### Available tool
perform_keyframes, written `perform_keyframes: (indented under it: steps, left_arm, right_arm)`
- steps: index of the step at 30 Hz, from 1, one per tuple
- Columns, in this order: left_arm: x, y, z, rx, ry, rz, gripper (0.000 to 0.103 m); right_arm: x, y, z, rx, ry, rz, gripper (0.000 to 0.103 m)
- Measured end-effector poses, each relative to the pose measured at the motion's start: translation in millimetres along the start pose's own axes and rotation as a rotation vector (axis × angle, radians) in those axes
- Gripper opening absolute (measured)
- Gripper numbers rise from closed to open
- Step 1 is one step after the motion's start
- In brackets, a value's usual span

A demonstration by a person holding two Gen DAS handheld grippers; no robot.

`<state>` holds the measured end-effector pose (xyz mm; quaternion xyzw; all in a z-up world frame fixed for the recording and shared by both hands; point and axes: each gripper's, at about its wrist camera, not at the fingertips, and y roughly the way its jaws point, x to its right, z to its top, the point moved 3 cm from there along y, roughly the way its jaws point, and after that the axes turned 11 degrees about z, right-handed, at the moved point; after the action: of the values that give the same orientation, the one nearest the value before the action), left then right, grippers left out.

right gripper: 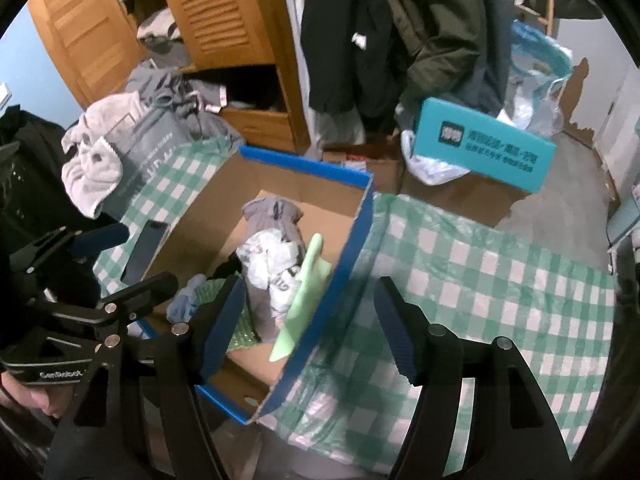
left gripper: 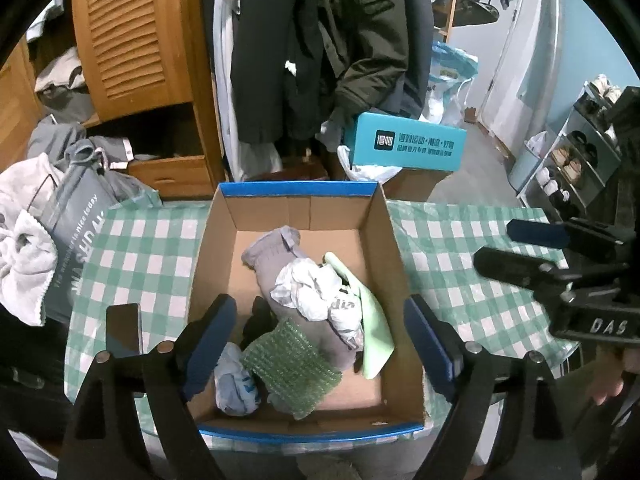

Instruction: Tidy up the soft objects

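Note:
A cardboard box (left gripper: 300,189) with a blue rim stands on the green-checked tablecloth (left gripper: 460,264). Inside lie a grey sock (left gripper: 268,256), a crumpled white bag (left gripper: 316,288), a pale green cloth (left gripper: 376,332), green bubble wrap (left gripper: 292,364) and a small blue-white bundle (left gripper: 234,388). My left gripper (left gripper: 320,328) hangs open over the box with nothing between its fingers. In the right wrist view the box (right gripper: 304,166) sits left of centre. My right gripper (right gripper: 310,324) is open and empty, straddling the box's right wall above the green cloth (right gripper: 300,312). It also shows at the right edge (left gripper: 516,246).
A dark phone (left gripper: 124,332) lies left of the box. A grey bag (left gripper: 80,216) with a white towel (left gripper: 24,256) crowds the table's left end. Behind are a wooden wardrobe (left gripper: 136,32), hanging coats (left gripper: 320,40), a teal carton (left gripper: 408,146) and a shoe rack (left gripper: 568,160).

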<state>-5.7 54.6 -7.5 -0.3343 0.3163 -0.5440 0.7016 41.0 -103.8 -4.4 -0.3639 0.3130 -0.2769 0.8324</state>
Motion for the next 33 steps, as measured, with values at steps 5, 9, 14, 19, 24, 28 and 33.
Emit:
perform_keyframes:
  steps: [5,9,14,19,24,28,33]
  left_arm:
    - [4,-6,2,0.018,-0.021,0.009,0.087]
    - [10,-12,4,0.039,-0.028,0.013,0.087]
    - [16,-21,7,0.076,-0.017,0.053,0.087]
    - [18,-30,12,0.109,-0.023,0.075,0.087]
    - [24,-31,13,0.112,-0.010,0.092,0.087]
    - [24,-31,14,0.112,-0.015,0.087,0.087]
    - [26,-35,15,0.126,-0.013,0.093,0.087]
  right_arm:
    - [5,-24,2,0.056,-0.009,-0.032,0.067]
    - [6,-38,1,0.097,-0.044,-0.080,0.068]
    - [8,-48,-2,0.128,-0.076,-0.106,0.068]
    - [21,-56,-4,0.156,-0.034,-0.094,0.068]
    - [28,-59,-8,0.150,-0.012,-0.088,0.068]
    - [28,-58,-11,0.138,-0.010,-0.085,0.068]
    - [24,-58,-13,0.133,-0.028,-0.082,0.068]
